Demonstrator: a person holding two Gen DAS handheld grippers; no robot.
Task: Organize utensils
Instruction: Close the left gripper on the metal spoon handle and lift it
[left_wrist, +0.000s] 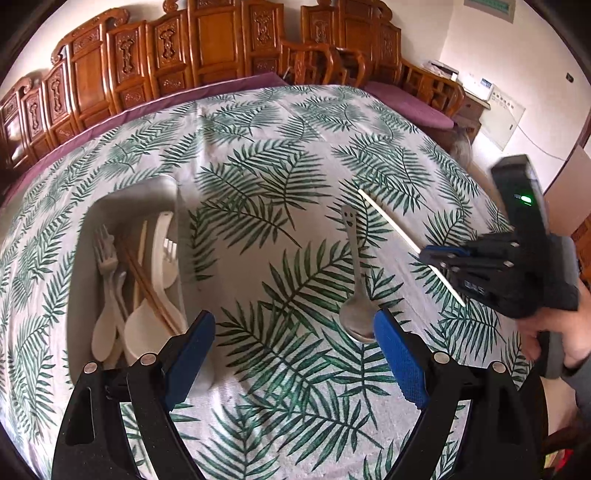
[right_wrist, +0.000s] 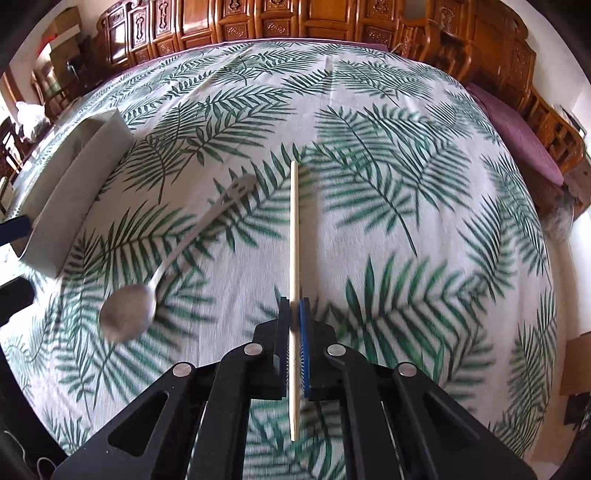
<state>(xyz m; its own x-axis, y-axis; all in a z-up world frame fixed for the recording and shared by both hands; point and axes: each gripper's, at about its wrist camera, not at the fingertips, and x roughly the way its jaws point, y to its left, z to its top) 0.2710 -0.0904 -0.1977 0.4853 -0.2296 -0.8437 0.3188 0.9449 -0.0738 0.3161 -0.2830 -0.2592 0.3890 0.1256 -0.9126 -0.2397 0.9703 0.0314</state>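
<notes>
Chopstick (right_wrist: 294, 229) sits clamped in the right tongs (right_wrist: 294, 314), its length running along them. Spoon (left_wrist: 357, 284) lies between it and the tray (left_wrist: 110, 206), bowl beside the wide-apart left tongs' (left_wrist: 295, 354) right pad.

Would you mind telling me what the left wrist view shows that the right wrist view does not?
Only the left wrist view looks into the white tray, showing the forks, spoons and chopsticks piled inside; it also shows the open left gripper and the person's hand holding the other tool. Only the right wrist view shows, close up, the right gripper shut on the pale chopstick, with both ends sticking out. Both show the metal spoon with the smiley handle lying on the leaf-print tablecloth, the chopstick, and the tray.
</notes>
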